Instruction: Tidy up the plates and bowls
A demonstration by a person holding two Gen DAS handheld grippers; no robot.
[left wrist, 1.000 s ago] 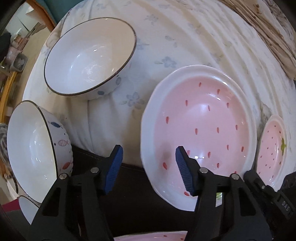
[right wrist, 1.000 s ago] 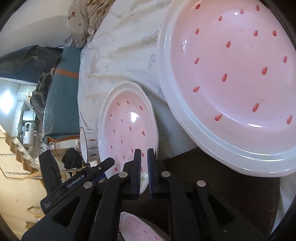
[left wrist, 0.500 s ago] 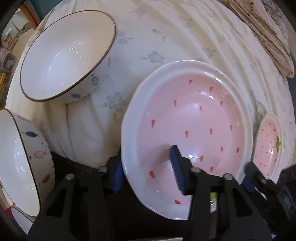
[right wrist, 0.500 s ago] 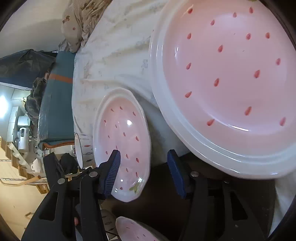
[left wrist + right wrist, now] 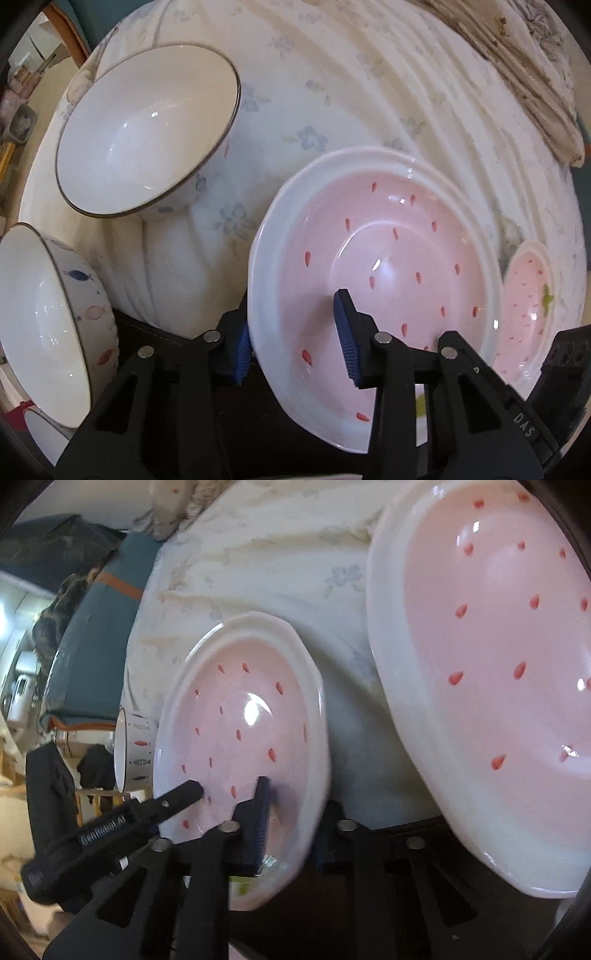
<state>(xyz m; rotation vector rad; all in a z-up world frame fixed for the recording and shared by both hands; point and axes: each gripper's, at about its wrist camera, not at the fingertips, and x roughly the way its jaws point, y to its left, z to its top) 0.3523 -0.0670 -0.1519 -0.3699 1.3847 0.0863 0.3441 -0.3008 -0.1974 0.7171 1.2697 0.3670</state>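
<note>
The flowered sheet (image 5: 332, 92) is lying under all the dishes, rumpled, with a dark edge showing below it. On it, the big plate (image 5: 498, 646) is sitting at the right in your right view, pink with red seed marks. Your left gripper (image 5: 291, 339) is straddling the near rim of the deep plate (image 5: 388, 266), one finger under the rim and one over the pink well; the jaws are standing fairly wide apart, and I cannot tell if they are pinching it. Your right gripper (image 5: 291, 819) is straddling the same plate's other rim, also part-open, grip unclear. The plain bowl (image 5: 147, 129) is resting tilted at upper left, apart from the plate. The fish bowl (image 5: 48, 325) is sitting at lower left. The small plate (image 5: 532, 310) is lying just beside the deep plate, at right.
</note>
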